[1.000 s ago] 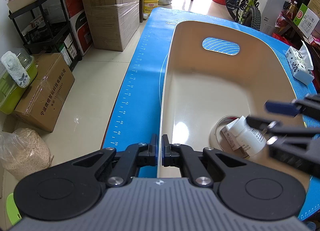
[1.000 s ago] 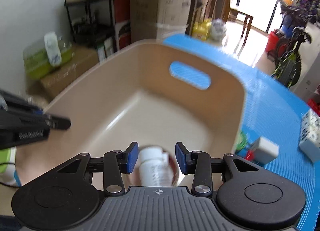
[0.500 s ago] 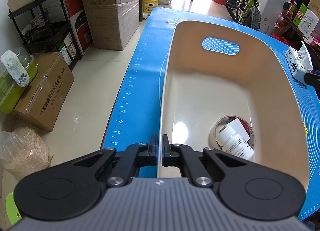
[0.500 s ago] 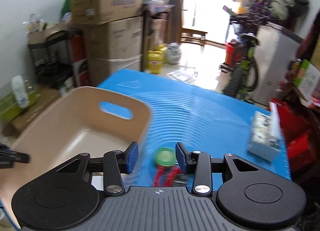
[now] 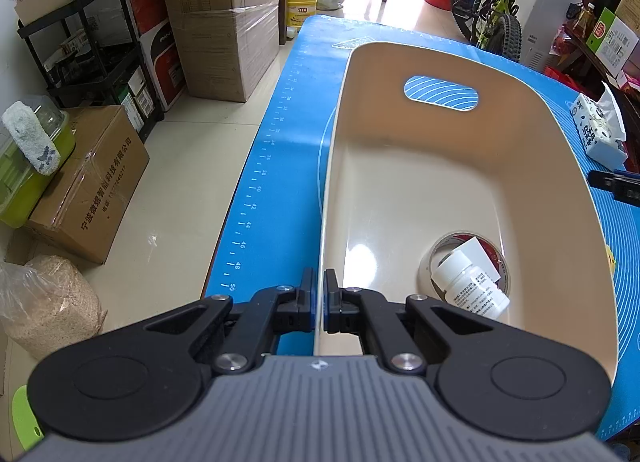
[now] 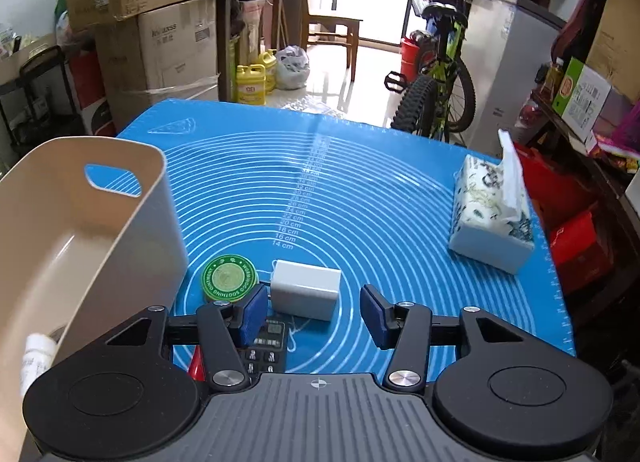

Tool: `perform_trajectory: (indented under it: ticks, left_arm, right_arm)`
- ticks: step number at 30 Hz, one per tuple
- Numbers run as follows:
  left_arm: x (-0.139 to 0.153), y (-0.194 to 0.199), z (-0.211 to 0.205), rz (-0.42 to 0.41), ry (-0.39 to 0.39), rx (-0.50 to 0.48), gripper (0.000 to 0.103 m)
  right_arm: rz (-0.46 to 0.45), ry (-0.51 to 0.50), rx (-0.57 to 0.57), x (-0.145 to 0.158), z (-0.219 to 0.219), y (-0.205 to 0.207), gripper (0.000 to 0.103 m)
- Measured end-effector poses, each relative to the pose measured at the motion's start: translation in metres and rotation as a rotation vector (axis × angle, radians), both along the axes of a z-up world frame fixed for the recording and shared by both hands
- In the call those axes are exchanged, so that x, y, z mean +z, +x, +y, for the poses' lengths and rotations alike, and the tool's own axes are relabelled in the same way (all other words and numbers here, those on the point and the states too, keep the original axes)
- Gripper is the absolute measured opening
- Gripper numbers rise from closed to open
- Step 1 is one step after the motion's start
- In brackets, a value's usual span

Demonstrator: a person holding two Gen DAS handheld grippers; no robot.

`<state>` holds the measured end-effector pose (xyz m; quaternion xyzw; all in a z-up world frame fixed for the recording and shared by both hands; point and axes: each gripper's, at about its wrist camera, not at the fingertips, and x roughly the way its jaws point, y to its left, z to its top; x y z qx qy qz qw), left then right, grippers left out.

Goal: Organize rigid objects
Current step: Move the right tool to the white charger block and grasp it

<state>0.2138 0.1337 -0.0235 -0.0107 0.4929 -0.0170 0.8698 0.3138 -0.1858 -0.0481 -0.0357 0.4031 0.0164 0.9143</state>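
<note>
My left gripper (image 5: 319,302) is shut on the near rim of the beige bin (image 5: 332,165) and holds still. Inside the bin a white pill bottle (image 5: 470,290) lies across a tape roll (image 5: 426,266). My right gripper (image 6: 314,316) hovers over the blue mat (image 6: 360,189) to the right of the bin (image 6: 132,221). Its jaws are opening with nothing pressed between them. Just beyond its pads lies a white charger block (image 6: 306,288), with a round green tin (image 6: 228,278) to its left. A black calculator (image 6: 268,346) sits under the left finger.
A tissue pack (image 6: 490,217) stands at the mat's right edge. Something red (image 6: 197,366) peeks out beside the calculator. Cardboard boxes (image 5: 224,21), a black shelf and a bicycle (image 6: 436,77) surround the table. One right finger's tip (image 5: 608,179) shows past the bin's right rim.
My right gripper left the bin and swung right over the mat, leaving the white bottle on the tape roll; its jaws stand wider. The left gripper has not moved.
</note>
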Motion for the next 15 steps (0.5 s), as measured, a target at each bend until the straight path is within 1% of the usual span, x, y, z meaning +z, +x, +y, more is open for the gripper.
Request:
perform_trajectory:
  ticks: [2, 5, 15]
  left_arm:
    - [0.001, 0.000, 0.000, -0.001, 0.004, 0.001, 0.005]
    - [0.001, 0.000, 0.000, -0.001, 0.007, 0.000, 0.005]
    - [0.001, 0.000, -0.002, -0.001, 0.013, -0.002, 0.005]
  right_arm:
    - [0.006, 0.011, -0.001, -0.008, 0.002, 0.009, 0.061]
    - [0.006, -0.007, -0.003, -0.017, 0.007, 0.021, 0.061]
    - [0.026, 0.029, -0.055, -0.043, 0.004, 0.037, 0.062]
